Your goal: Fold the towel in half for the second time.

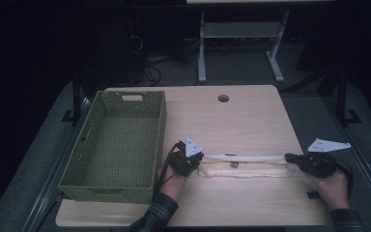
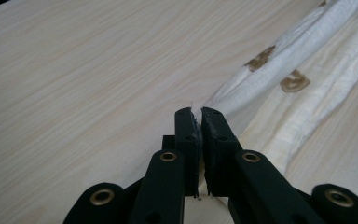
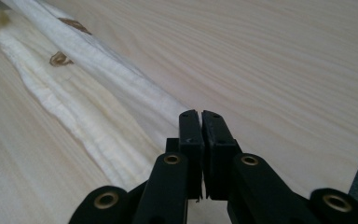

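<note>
High view: both sets of fingers, left gripper [image 1: 193, 159] and right gripper [image 1: 290, 157], pinch opposite ends of a soft, light, limp towel [image 1: 244, 170]; corners suit gripping.

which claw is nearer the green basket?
Left. The left claw sits just off the green basket's right wall, pinching one end of the white cloth; the right claw pinches its far end.

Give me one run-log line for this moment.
left claw: shut on towel end | right claw: shut on other end | towel: stretched between claws, partly folded on table | basket: left, empty
</note>
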Tool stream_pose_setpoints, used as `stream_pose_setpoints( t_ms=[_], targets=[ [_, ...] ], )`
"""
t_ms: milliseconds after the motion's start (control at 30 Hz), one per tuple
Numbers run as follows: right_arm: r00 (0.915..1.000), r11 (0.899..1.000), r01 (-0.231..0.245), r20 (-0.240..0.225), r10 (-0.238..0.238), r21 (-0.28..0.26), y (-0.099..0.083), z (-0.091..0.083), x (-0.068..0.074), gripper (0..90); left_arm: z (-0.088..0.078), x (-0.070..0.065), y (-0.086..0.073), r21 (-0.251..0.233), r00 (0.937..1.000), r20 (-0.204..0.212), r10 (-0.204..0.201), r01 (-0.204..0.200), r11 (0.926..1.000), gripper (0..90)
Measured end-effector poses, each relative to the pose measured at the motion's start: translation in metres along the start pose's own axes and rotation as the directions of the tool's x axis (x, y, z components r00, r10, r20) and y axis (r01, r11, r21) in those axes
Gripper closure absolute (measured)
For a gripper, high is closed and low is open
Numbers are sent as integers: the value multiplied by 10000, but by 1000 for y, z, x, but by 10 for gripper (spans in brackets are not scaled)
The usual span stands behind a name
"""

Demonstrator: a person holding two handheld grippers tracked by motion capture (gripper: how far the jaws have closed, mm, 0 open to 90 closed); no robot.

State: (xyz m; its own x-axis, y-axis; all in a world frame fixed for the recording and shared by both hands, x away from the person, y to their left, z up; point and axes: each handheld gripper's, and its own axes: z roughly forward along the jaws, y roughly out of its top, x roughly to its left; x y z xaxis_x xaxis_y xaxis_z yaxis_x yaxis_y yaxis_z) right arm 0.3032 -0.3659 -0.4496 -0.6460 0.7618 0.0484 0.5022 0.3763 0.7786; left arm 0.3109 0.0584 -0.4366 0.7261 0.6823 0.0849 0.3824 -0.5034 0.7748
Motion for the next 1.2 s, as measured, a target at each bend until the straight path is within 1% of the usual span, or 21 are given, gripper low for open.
stream_pose_setpoints(
  t_ms=[33, 200, 233, 367, 433, 467, 500, 600, 700, 733, 767, 833, 867, 900, 933, 967, 1000, 1067, 1100, 1133, 1200],
  targets=[
    [10000, 10000, 8, -50, -8, 86, -3, 0, 2, 872, 0, -1, -1, 182, 9999, 7, 121, -121, 9998, 851],
    [9999, 9999, 38, -127, -36, 160, -7, -3, 5, 870, 1, -4, -4, 308, 9999, 77, 73, -75, 9995, 849],
    [9999, 9998, 2, -122, 0, 176, -8, -4, 6, 870, 0, -5, -5, 438, 9997, 118, 191, -196, 9988, 849],
    [9998, 9998, -3, -214, 7, 219, -12, -7, 9, 865, -1, -8, -7, 546, 9996, 225, 151, -163, 9984, 846],
    [9996, 9997, -29, -281, 36, 249, -14, -8, 10, 857, -3, -10, -7, 511, 9996, 263, 99, -112, 9986, 834],
    [9996, 9999, 41, -296, -36, 144, -14, -11, 13, 829, -6, -11, -5, 402, 9995, 288, 116, -127, 9991, 824],
    [9996, 9999, 41, -296, -36, 144, -14, -11, 13, 829, -6, -11, -5, 402, 9995, 288, 116, -127, 9991, 817],
    [9996, 9997, -2, -297, -5, -233, -12, -20, 15, 814, -12, -12, -1, 185, 9995, 303, 110, -116, 9998, 799],
    [9998, 9983, 28, -207, -40, -586, -7, -24, 15, 818, -14, -9, 5, -47, 9994, 323, 138, -137, 9999, 780],
    [9996, 9980, 32, -272, -49, -629, -3, -22, 14, 837, -14, -8, 7, -143, 9995, 321, 53, -48, 9999, 777],
    [9996, 9980, 32, -272, -49, -629, -3, -22, 14, 837, -14, -6, 9, -189, 9994, 335, 72, -66, 9998, 777],
    [9994, 9991, 137, -310, -149, -395, 0, -15, 13, 859, -11, -4, 11, -155, 9993, 365, 47, -42, 9999, 778],
    [9987, 9997, 177, -468, -184, -159, 0, -9, 13, 875, -6, -3, 10, -16, 9982, 592, -28, 29, 10000, 792],
    [9987, 9997, 177, -468, -184, -159, 0, -9, 13, 875, -6, -3, 10, -16, 9982, 592, -28, 29, 10000, 796],
    [9982, 9998, 204, -571, -205, -20, -1, -7, 13, 875, -3, -3, 8, 89, 9969, 774, -106, 99, 9999, 796],
    [9981, 9997, 229, -581, -224, 82, -3, -5, 14, 879, 0, -4, 6, 204, 9956, 939, -83, 64, 9998, 798],
    [9975, 9996, 167, -685, -150, 248, -7, -5, 17, 881, 2, -6, 4, 347, 9941, 1075, -121, 84, 9994, 798],
    [9974, 9995, 130, -717, -108, 293, -9, -6, 18, 881, 6, -10, 0, 607, 9908, 1347, -119, 37, 9982, 798],
    [9969, 9992, 80, -783, -49, 397, -12, -7, 20, 888, 8, -13, -4, 901, 9874, 1578, -102, -41, 9959, 804],
    [9969, 9992, 80, -783, -49, 397, -12, -7, 20, 888, 8, -13, -4, 901, 9874, 1578, -102, -41, 9959, 805],
    [9964, 9982, 71, -853, -19, 600, -16, -6, 21, 889, 10, -15, -8, 1108, 9859, 1664, -149, -37, 9938, 805]
  ],
)
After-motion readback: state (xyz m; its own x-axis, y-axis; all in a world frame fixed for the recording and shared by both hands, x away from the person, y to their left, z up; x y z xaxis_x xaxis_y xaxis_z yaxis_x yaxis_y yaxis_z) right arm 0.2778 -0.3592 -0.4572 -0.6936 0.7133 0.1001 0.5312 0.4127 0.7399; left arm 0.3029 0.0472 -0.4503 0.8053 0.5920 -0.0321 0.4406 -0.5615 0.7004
